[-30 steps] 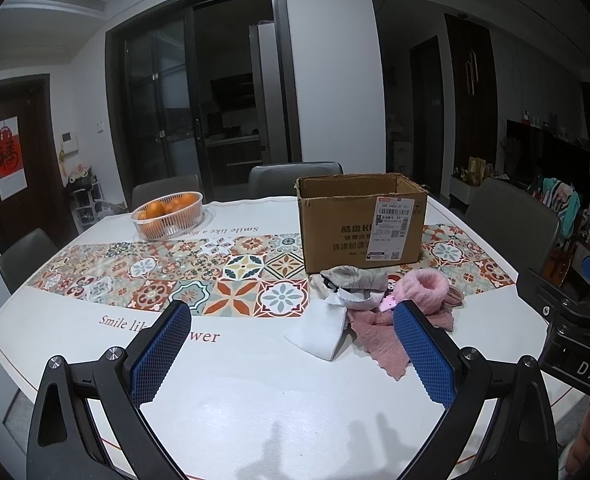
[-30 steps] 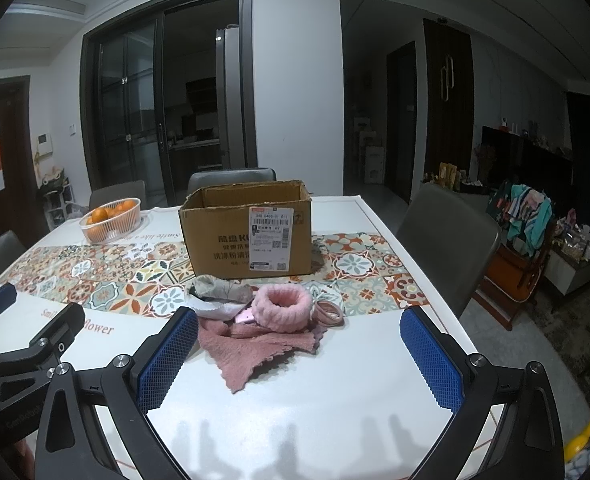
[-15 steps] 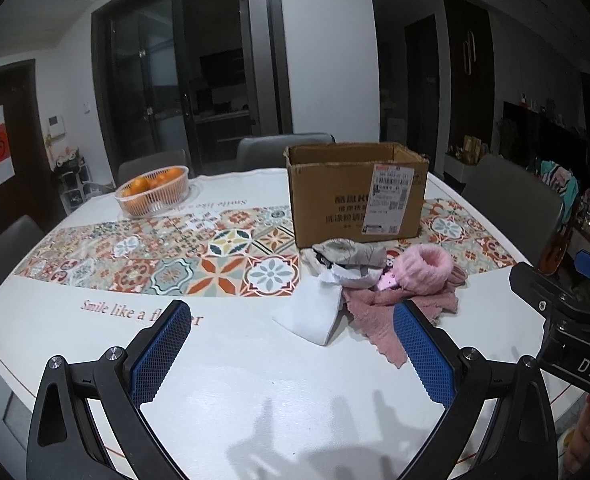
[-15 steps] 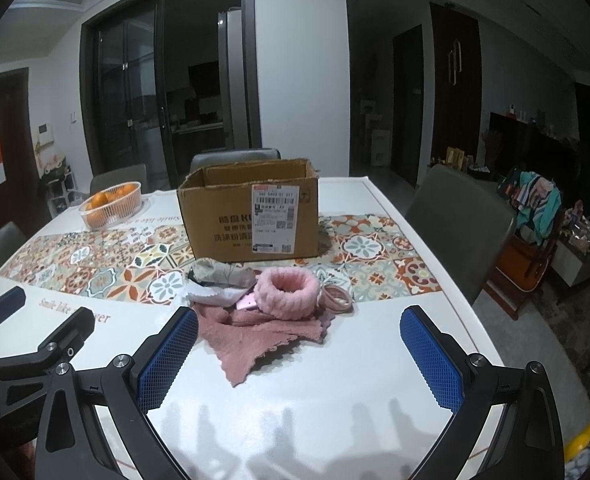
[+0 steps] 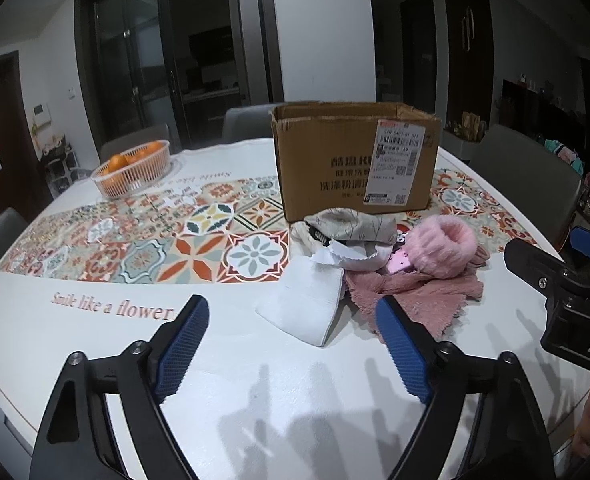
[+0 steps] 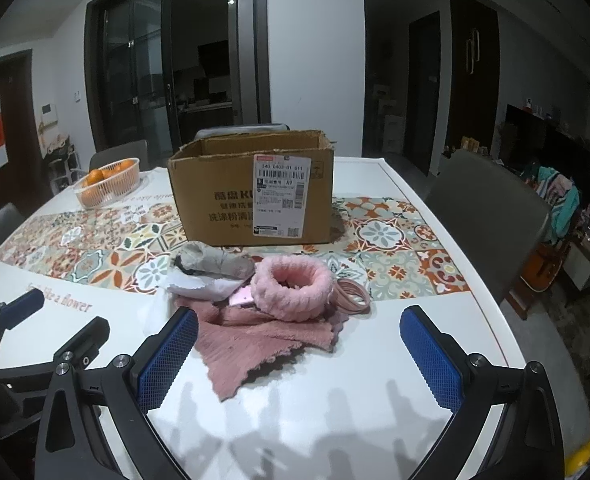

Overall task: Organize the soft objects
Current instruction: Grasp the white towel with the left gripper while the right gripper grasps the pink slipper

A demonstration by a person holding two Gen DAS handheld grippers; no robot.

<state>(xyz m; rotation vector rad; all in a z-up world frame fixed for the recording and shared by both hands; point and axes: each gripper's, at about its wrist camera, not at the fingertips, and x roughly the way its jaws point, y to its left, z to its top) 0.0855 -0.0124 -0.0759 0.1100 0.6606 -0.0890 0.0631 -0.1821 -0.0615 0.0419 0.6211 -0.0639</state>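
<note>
A heap of soft things lies on the table in front of an open cardboard box [image 5: 355, 160] [image 6: 255, 192]. It holds a white cloth [image 5: 303, 308], a pink towel [image 5: 419, 292] [image 6: 255, 340], a fluffy pink headband [image 5: 447, 244] [image 6: 291, 284], a grey patterned fabric piece [image 5: 351, 224] [image 6: 211, 260] and thin pink hair ties [image 6: 353, 296]. My left gripper [image 5: 291, 320] hovers just short of the white cloth, its jaws closing with nothing between them. My right gripper [image 6: 299, 328] stands open over the pink towel's near edge, holding nothing.
A basket of oranges [image 5: 135, 168] [image 6: 107, 184] stands at the back left on the tiled runner. Grey chairs [image 6: 491, 216] ring the white table [image 5: 95, 352]. The right gripper's body [image 5: 567, 292] shows at the left view's right edge.
Both grippers have dropped and moved in toward the heap, which looks larger and nearer. The left gripper's jaws have narrowed a little.
</note>
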